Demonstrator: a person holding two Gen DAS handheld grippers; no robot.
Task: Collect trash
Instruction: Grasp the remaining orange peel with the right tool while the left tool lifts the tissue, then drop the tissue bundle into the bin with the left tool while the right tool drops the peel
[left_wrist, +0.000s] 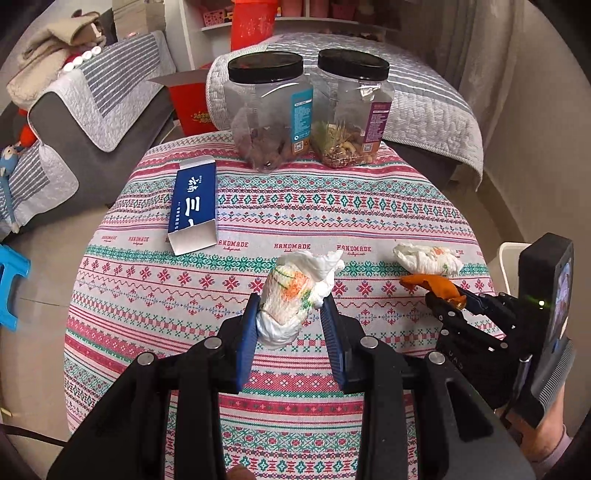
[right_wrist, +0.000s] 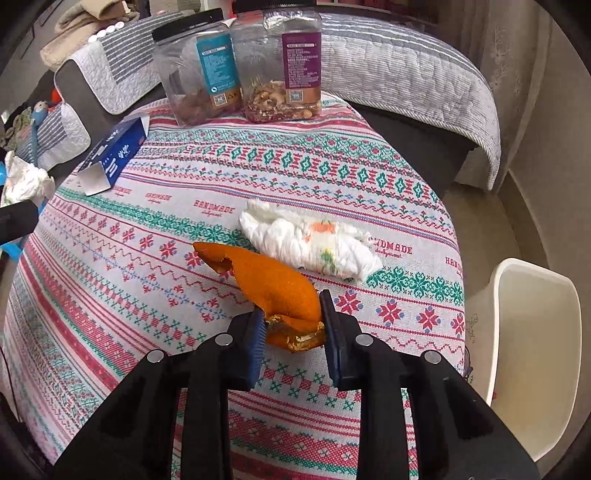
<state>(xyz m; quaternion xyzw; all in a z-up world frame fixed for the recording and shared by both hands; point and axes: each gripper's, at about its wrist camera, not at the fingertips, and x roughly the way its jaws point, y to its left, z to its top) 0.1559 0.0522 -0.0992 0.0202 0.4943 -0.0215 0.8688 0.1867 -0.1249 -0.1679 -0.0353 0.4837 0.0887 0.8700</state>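
The left gripper (left_wrist: 290, 314) has its blue fingers closed around a crumpled tissue (left_wrist: 295, 295) with an orange and green print, held above the patterned tablecloth (left_wrist: 258, 214). The right gripper (right_wrist: 293, 325) pinches a piece of orange peel (right_wrist: 273, 280) between its fingers — the peel's pointed end sticks out forward over the cloth. A second crumpled tissue (right_wrist: 310, 243) lies on the table just beyond the peel. Further back a blue box (left_wrist: 194, 206) lies flat with its end flap open, and two clear jars with black lids — one (left_wrist: 267, 110) beside the other (left_wrist: 351, 110) — stand at the far edge. A white bin (right_wrist: 532, 339) sits beside the table on the right.
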